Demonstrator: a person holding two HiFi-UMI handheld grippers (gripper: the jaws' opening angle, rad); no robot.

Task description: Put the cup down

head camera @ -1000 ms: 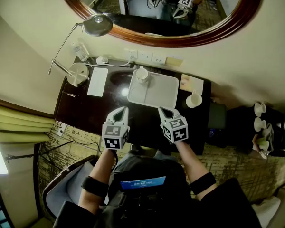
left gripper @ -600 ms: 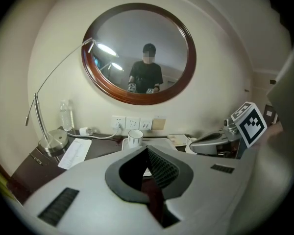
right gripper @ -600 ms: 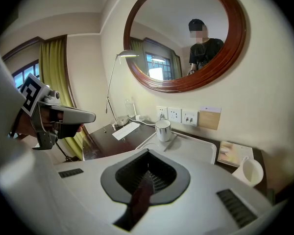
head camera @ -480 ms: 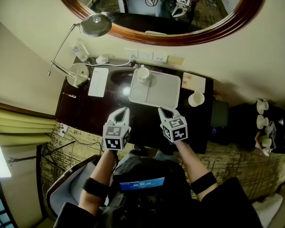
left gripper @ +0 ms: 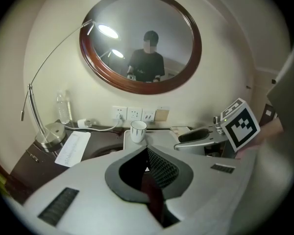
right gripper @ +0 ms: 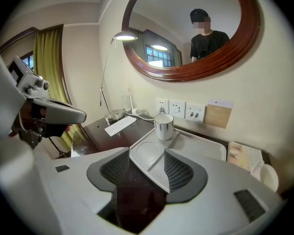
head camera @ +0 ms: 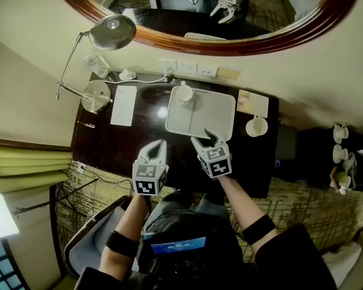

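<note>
the right gripper (head camera: pixel 206 139) now reaches over the near edge of the white tray (head camera: pixel 215 110), further forward than a second ago. its jaws have just been opening, and nothing seems to sit between them. the left gripper (head camera: pixel 157 147) hangs over the dark desk (head camera: pixel 109 144), jaws pressed together and empty. the cup (head camera: pixel 183 93) stands upright in the tray's far left corner.

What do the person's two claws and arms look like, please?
The left claw and right claw are pale grey shells tapering to pointed tips, with dark ribbed pads inside. Each carries a white cube printed with black square markers. The person wears a black band on each forearm and dark clothing.
</note>
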